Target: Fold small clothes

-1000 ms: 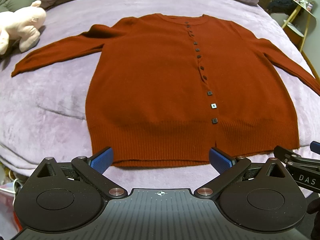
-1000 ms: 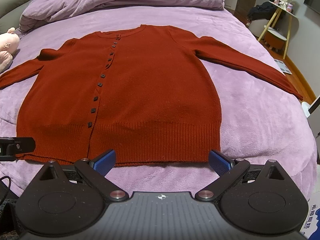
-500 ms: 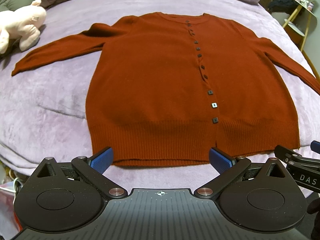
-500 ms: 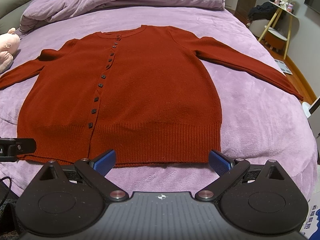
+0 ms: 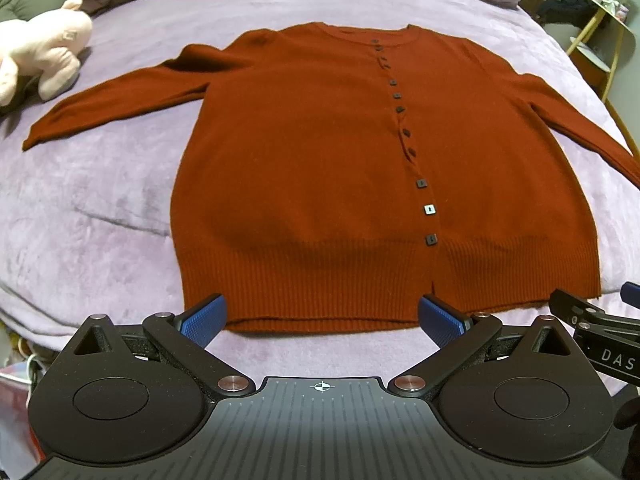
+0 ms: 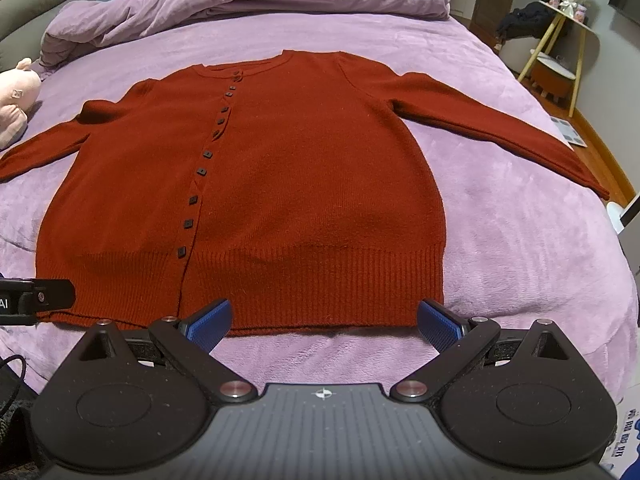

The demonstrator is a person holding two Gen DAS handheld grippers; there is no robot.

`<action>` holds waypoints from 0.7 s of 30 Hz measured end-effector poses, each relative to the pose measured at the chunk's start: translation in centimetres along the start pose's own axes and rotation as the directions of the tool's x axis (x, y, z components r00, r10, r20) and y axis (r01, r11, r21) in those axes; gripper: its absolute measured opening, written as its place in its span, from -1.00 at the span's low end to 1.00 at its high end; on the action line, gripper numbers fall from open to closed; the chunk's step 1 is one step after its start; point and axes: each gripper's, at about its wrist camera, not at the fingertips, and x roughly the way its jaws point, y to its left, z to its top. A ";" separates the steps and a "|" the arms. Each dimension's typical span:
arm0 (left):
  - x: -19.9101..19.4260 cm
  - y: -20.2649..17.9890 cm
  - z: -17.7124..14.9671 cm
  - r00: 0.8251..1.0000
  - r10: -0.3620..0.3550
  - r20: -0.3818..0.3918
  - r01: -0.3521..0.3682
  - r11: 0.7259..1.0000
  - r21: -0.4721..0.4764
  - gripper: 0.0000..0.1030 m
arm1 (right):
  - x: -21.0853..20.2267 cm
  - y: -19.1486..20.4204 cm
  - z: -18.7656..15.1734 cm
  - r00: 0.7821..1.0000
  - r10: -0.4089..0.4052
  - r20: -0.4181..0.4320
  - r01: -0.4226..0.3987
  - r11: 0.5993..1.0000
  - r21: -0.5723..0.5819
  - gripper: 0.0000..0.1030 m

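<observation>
While flat, cardigan [image 5: 320, 168] lies lengthwise, hem toward grippers.

White letters "DAS" show on the black body of the right hand-held gripper [image 5: 592, 320] at the left camera's right edge, "AI" shows on the left hand-held gripper [image 6: 36, 300] at the right camera's left edge, both cut off by the frame.

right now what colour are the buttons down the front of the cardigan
Dark, nearly black, square buttons on the rust-red cardigan; one glints pale. Clearest in the left wrist view.
</observation>
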 end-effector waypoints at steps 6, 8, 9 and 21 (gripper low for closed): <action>0.1 0.0 0.0 1.000 -0.011 0.000 0.011 1.000 -0.005 1.00 | 0.1 -0.2 -0.1 1.000 0.007 0.000 -0.007 1.000 0.007 0.92; 0.1 0.0 0.0 1.000 -0.014 0.001 0.014 1.000 -0.009 1.00 | 0.2 -0.3 -0.1 1.000 0.011 0.000 -0.011 1.000 0.009 0.92; 0.1 0.0 0.1 1.000 -0.020 0.003 0.021 1.000 -0.012 1.00 | 0.2 -0.3 -0.1 1.000 0.013 0.001 -0.013 1.000 0.009 0.92; 0.3 0.1 0.1 0.999 -0.038 0.000 0.038 0.999 -0.025 1.00 | 0.0 -0.4 -0.4 0.997 0.068 0.041 -0.068 0.998 0.011 0.92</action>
